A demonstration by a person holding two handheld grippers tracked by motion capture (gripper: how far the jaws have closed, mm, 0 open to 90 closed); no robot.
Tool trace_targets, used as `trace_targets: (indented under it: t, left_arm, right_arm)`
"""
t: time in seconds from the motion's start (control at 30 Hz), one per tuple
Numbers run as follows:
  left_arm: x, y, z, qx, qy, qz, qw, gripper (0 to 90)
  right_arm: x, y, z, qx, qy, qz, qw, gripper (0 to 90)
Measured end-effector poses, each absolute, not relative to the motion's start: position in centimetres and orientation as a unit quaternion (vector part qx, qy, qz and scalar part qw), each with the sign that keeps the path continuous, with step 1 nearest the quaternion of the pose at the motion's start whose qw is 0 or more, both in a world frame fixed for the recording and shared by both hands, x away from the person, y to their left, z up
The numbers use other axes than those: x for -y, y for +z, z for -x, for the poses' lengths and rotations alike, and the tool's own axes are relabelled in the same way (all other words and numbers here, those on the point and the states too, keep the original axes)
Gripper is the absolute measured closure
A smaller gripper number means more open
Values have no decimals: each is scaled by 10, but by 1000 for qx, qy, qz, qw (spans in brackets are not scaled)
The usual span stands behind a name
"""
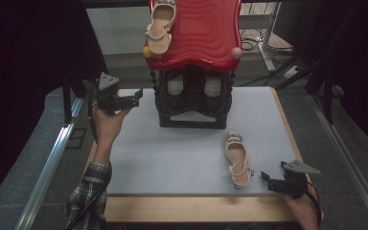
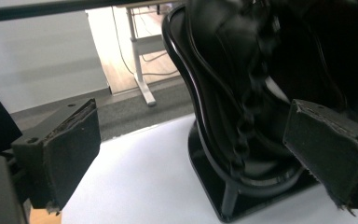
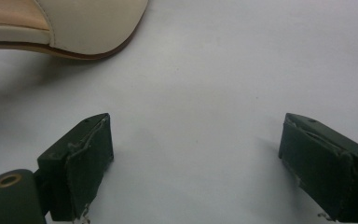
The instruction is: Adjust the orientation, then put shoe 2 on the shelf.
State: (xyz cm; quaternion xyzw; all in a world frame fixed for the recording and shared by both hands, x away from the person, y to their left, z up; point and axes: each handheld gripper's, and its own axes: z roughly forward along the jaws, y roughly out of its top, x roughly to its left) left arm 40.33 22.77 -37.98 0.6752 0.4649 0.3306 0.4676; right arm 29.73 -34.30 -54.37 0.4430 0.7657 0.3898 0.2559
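I am looking down at a beige slingback shoe (image 1: pixel 237 159) lying on the pale grey counter (image 1: pixel 172 158), and I am judging that this is the one to pick up, since its mate (image 1: pixel 160 26) is already sitting on the red wavy top (image 1: pixel 203 28) of the black shoe rack (image 1: pixel 194 98) at the far side. The shoe on the counter is lying with its long axis running roughly away from me, toe end toward the rack and heel end toward the near edge.

My right gripper (image 1: pixel 267 178) is sitting near the front right corner, just to the right of the heel end, so it is clearly the nearer one. Its jaws are standing wide apart and holding nothing; in the right gripper view I am seeing bare counter between them and the shoe's heel part (image 3: pixel 65 28) ahead and off to the left. So the shoe is lying leftward and slightly forward of that gripper.

My left gripper (image 1: pixel 133 99) is hovering at the rack's left side, well apart from the shoe, jaws also spread wide and empty, with the rack's black frame (image 2: pixel 242 121) close in front.

Nothing is standing between the right gripper and the shoe.
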Motion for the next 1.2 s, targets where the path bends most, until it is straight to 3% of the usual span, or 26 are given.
trace_targets:
  t: [1.2]
  left_arm:
    - [-211, -501, -332, -470, 244, -710, 464, 31]
  right_arm:
    - [335, -531, -298, -771, 372, -458, 239, 51]
